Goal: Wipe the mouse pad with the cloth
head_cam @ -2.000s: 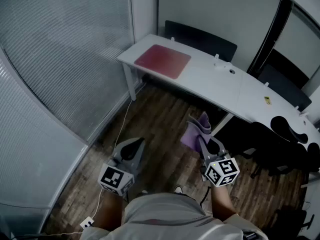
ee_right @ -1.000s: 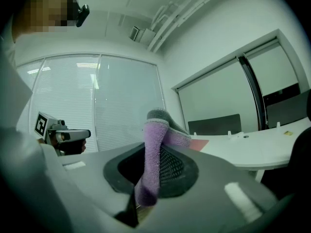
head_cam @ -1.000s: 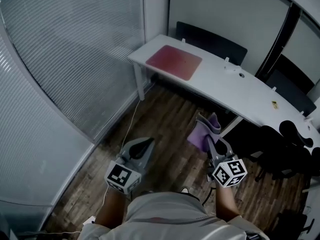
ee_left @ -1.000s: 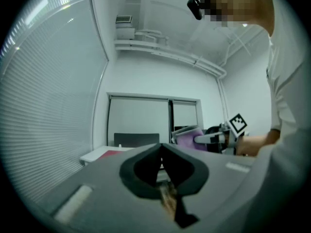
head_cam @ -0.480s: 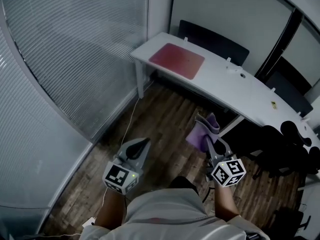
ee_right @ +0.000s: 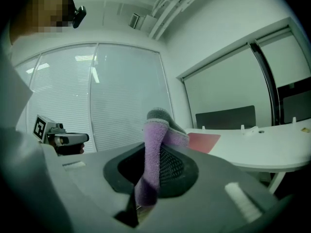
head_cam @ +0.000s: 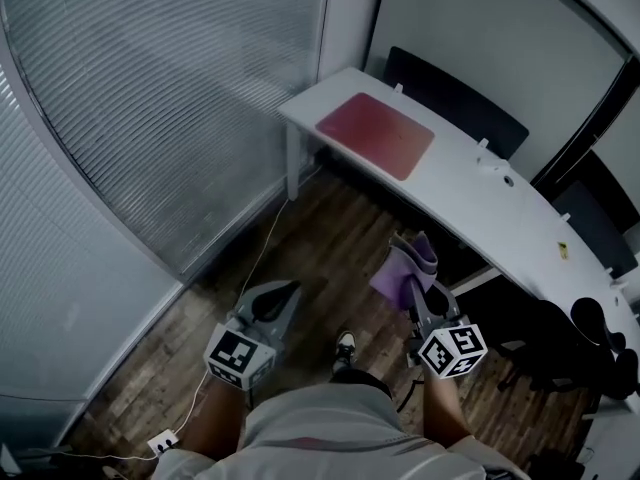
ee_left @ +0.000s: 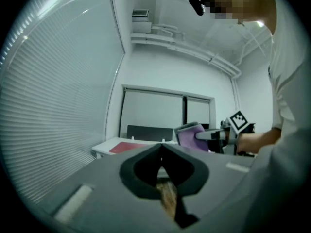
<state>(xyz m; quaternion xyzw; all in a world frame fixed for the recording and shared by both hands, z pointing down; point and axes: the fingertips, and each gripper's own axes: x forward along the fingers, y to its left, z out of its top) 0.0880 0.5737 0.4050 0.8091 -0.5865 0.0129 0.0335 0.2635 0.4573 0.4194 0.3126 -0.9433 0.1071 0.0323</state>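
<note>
A red mouse pad [head_cam: 376, 134] lies flat near the left end of a long white desk [head_cam: 470, 193], well ahead of me; it also shows as a thin red strip [ee_left: 125, 147] in the left gripper view and as a red patch [ee_right: 204, 141] in the right gripper view. My right gripper [head_cam: 418, 290] is shut on a folded purple cloth [head_cam: 403, 265] that sticks up between its jaws [ee_right: 154, 149]. My left gripper [head_cam: 278, 296] is shut with nothing in it. Both hang over the wooden floor, short of the desk.
Window blinds [head_cam: 150, 98] cover the wall at my left. Dark chair backs [head_cam: 455, 93] stand behind the desk, and black office chairs [head_cam: 590, 343] crowd the right. A white cable [head_cam: 255, 258] runs across the floor [head_cam: 330, 228]. My foot [head_cam: 343, 346] shows below.
The desk and mouse pad have slid rightward and slightly down in the head view as I walk. A foot has stepped into view. Both grippers keep their pose.
</note>
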